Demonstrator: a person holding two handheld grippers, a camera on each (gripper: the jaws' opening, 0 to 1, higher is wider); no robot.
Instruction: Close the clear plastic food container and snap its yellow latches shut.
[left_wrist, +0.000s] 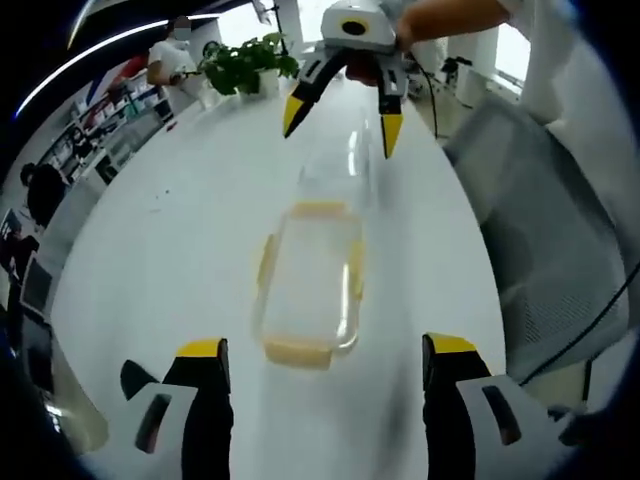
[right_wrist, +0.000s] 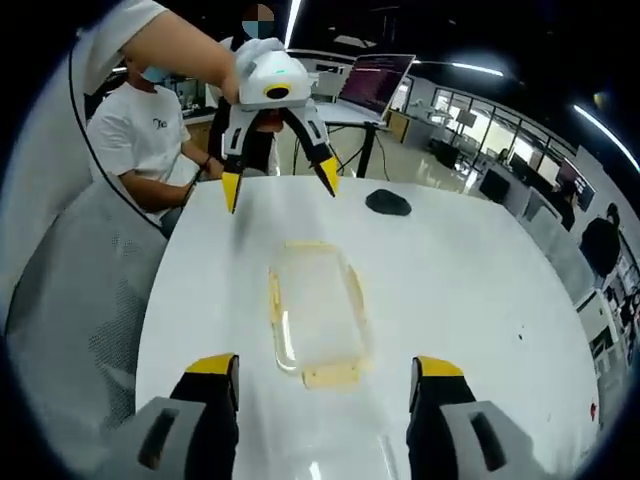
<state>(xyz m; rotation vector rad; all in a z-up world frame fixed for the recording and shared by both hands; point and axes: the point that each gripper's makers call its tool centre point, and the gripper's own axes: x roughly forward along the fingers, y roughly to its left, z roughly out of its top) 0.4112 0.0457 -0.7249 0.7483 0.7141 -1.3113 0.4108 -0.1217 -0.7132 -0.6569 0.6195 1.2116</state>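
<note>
Clear plastic, the food container (left_wrist: 308, 285) with yellow latches (left_wrist: 296, 352) lies on the white table (left_wrist: 170, 260). The left gripper (left_wrist: 325, 355) sits at 6 o'clock and the right gripper (left_wrist: 338, 125) at 12 o'clock, both with jaws spread, holding nothing.

white table (left_wrist: 180, 250) | mesh chair (left_wrist: 545, 240) | potted plant (left_wrist: 245, 62) | laptop (right_wrist: 375, 82)

A white desk (left_wrist: 180, 250) carries a potted green plant (left_wrist: 245, 62) at about 11 o'clock in the left gripper view. A grey mesh chair (left_wrist: 545, 250) stands at 3 o'clock. In the right gripper view, a dark mouse (right_wrist: 388, 203) lies at 1 o'clock, an open laptop (right_wrist: 375, 82) beyond it, and a seated person in white (right_wrist: 150, 130) at 10 o'clock.
</note>
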